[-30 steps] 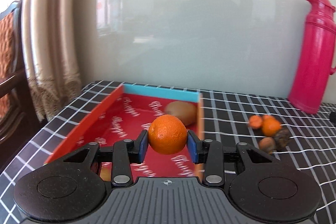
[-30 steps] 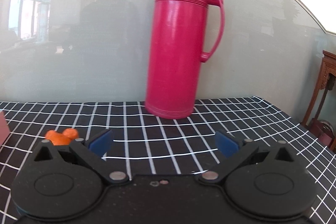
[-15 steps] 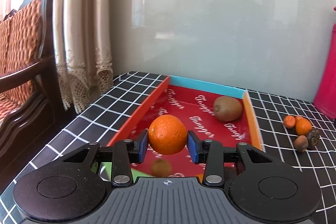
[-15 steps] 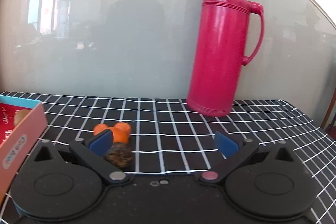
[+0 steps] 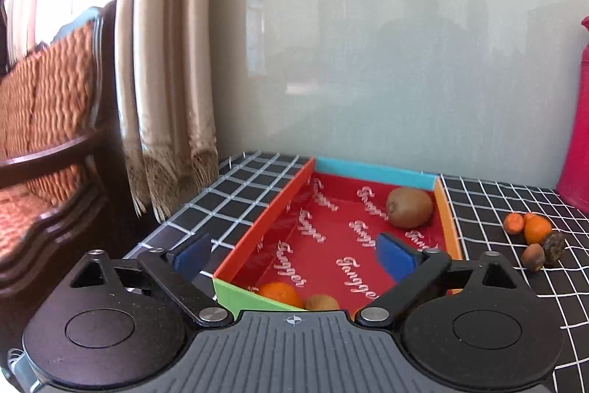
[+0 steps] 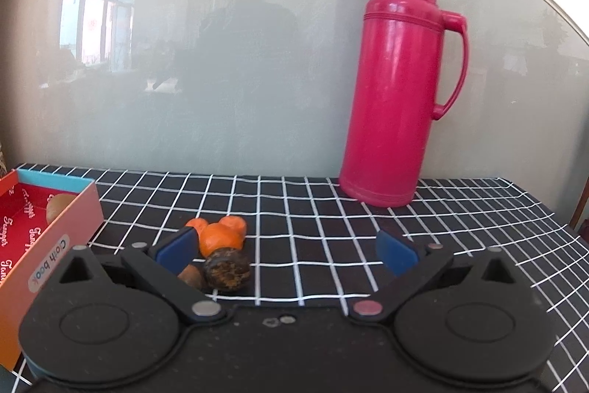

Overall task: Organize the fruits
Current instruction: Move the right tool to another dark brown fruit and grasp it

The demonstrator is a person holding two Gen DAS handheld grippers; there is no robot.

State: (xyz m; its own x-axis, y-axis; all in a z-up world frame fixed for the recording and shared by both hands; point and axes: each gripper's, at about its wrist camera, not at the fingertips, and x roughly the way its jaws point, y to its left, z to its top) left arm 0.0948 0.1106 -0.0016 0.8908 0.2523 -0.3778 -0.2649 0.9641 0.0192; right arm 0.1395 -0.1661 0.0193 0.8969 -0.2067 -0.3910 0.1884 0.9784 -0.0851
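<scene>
Both tools, the left tool (image 5: 294, 253) and right tool (image 6: 287, 247), gape with blue pads spread, while the round, dimpled orange (image 5: 278, 293) sits inside the glossy red box (image 5: 257, 238) beside a fuzzy kiwi (image 5: 321, 302).

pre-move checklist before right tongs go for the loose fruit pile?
1. Left tongs open and empty: ok.
2. Orange inside the red box, near corner: ok.
3. Right tongs open and empty: ok.
4. Fruit pile centered between right tongs' pads: not ok, it sits at the left pad.
5. Dark fruit clear of its neighbours: not ok, they look touching.
6. Pink thermos clear of the approach: ok.
</scene>
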